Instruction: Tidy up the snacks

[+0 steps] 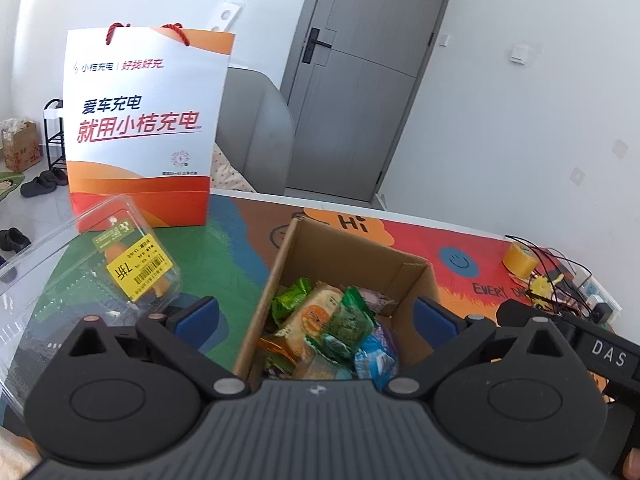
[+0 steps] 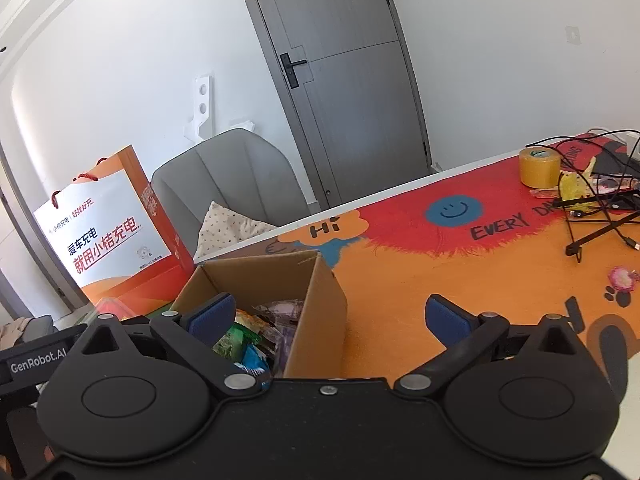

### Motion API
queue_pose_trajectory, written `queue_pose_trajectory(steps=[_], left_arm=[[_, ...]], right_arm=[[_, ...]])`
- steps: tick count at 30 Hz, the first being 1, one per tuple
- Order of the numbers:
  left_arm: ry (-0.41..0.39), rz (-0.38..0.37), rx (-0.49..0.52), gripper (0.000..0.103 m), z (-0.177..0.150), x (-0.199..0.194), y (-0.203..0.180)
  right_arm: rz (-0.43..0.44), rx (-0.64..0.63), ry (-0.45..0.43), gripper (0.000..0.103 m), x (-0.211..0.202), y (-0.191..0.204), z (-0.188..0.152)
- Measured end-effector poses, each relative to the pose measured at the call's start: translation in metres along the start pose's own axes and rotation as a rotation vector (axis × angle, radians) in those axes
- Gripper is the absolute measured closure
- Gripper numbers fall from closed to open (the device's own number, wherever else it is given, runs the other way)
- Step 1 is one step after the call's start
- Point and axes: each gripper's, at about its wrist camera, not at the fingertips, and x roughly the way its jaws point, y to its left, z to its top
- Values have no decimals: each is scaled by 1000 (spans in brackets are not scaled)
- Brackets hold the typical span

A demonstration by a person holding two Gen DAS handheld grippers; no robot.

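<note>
Corrugated cardboard box (image 1: 356,256) of crinkly snack packets (image 1: 320,320), both claws agape, empty.

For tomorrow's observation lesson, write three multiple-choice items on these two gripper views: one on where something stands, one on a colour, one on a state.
1. Where does the paper gift bag stand?
A. inside the cardboard box
B. on the table beyond the clear plastic container
C. on the grey chair

2. What colour is the roll of tape?
A. yellow
B. blue
C. black

3. In what state is the cardboard box?
A. taped shut
B. open and empty
C. open, with wrapped snacks inside

Answers: 1 B, the bag stands upright on the table mat behind the clear plastic container. 2 A, the roll near the cables is yellow. 3 C, the box top is open and wrapped snacks fill its bottom.
</note>
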Motion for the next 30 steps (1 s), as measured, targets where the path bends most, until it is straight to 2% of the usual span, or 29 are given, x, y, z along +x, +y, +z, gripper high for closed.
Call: queue_pose_trajectory(steps=[16, 30], left_arm=[[24, -55, 121, 1, -16, -24, -29], [-4, -84, 181, 1, -24, -59, -45]], right_arm=[[-45, 39, -30, 0, -43, -37, -9], [-67, 4, -60, 0, -80, -44, -12]])
